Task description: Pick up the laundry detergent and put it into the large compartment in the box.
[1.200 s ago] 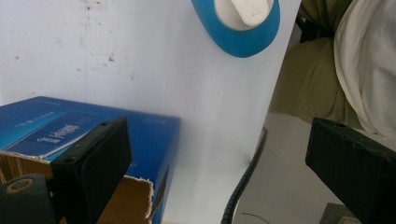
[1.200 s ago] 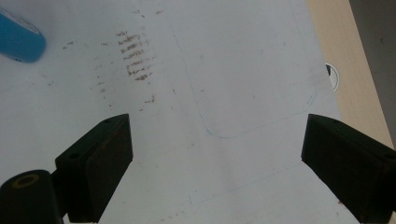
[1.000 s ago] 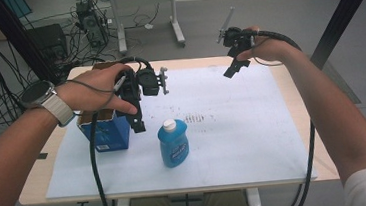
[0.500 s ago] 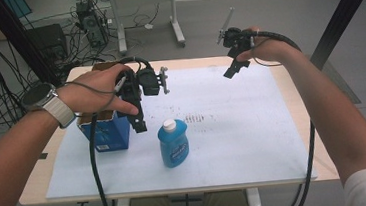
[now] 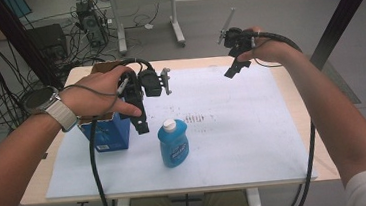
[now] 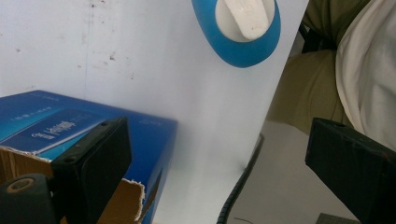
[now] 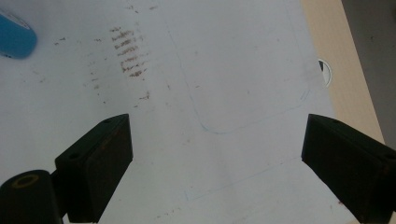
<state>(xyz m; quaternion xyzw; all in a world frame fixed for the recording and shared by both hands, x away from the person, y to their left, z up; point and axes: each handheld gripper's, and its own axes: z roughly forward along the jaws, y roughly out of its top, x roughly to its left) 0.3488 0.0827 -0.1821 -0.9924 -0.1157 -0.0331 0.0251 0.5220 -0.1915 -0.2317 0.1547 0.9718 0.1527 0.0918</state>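
In the high view, the left gripper (image 5: 141, 117) sits left of centre above a blue box (image 5: 104, 135), just beside a blue bottle (image 5: 173, 143) standing at lower centre on the white sheet (image 5: 234, 138). The right gripper (image 5: 234, 67) hangs at upper right.

In the left gripper view, jaws gape wide, holding nothing; the blue box (image 6: 93, 126) lies lower left, the blue bottle (image 6: 243, 28) at top centre.

In the right gripper view, jaws spread wide and empty over the stained white sheet (image 7: 210, 93); the blue bottle's (image 7: 14, 37) edge shows upper left.

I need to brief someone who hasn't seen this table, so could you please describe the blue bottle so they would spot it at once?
On the white sheet covering the table, look near the front, left of centre. The bottle stands upright beside an open blue carton; unlike it, it is rounded translucent blue plastic with a white cap.
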